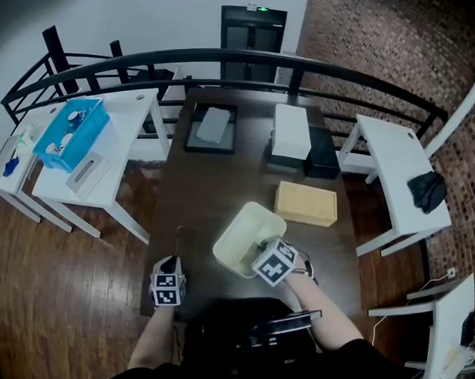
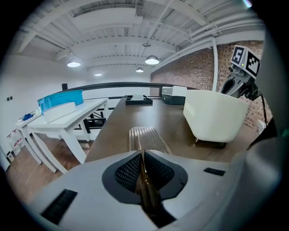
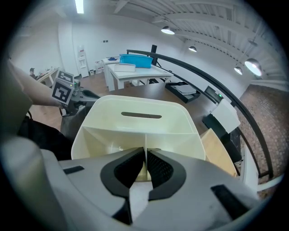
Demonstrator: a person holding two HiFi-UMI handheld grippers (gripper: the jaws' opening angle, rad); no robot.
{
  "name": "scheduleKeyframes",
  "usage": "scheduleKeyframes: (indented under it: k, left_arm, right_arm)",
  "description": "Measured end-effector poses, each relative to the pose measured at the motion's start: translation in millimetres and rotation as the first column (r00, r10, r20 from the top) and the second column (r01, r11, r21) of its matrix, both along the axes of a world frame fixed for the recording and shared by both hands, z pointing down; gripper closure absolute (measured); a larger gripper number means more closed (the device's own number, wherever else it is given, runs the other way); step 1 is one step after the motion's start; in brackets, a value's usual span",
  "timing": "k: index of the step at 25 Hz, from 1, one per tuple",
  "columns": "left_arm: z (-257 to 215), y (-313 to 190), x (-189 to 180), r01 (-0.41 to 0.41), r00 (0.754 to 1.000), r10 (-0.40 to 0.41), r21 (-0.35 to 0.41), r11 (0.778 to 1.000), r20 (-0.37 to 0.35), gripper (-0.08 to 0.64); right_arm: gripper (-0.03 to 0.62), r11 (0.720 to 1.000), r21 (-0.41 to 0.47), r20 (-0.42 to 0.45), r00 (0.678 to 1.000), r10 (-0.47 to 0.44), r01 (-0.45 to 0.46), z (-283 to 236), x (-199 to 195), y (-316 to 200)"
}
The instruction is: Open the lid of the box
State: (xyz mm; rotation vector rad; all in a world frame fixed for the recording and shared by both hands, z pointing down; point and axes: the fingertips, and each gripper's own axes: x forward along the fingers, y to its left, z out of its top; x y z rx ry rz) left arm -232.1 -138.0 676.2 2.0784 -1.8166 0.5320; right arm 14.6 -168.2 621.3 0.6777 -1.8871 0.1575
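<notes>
left: your left gripper [image 2: 143, 137] jaws together, empty, front-left bench edge | right: your right gripper [image 3: 145, 155] clamped on tilted cream box [image 1: 243, 230], front edge

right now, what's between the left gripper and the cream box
Nothing but bare dark table. The head view shows that stretch clear between the left gripper and the cream box; the left gripper view agrees.
</notes>
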Motion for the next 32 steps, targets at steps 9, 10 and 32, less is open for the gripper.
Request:
scheduleKeyframes:
  k: [9, 10, 32]
  left_arm:
    - [-20, -5, -5, 0.057, 0.988, -0.056, 0.002, 0.998, -0.142, 0.417]
    - [-32, -5, -8, 0.071, 0.985, -0.066, 0.029, 0.997, -0.157, 0.417]
    - [-231, 1, 58, -0.096, 0.906, 0.269, 0.460, 0.883, -0.326, 0.522]
  right_arm:
    - [0.565, 0.999, -0.004, 0.083, 0.996, 0.039, -0.038, -6, -3, -3]
    - [0.565, 0.999, -0.009, 0.100, 0.994, 0.050, -0.049, -7, -2, -3]
    - [0.588, 0.898, 0.246, 0.669, 0.734, 0.114, -0.364, -152, 103, 6]
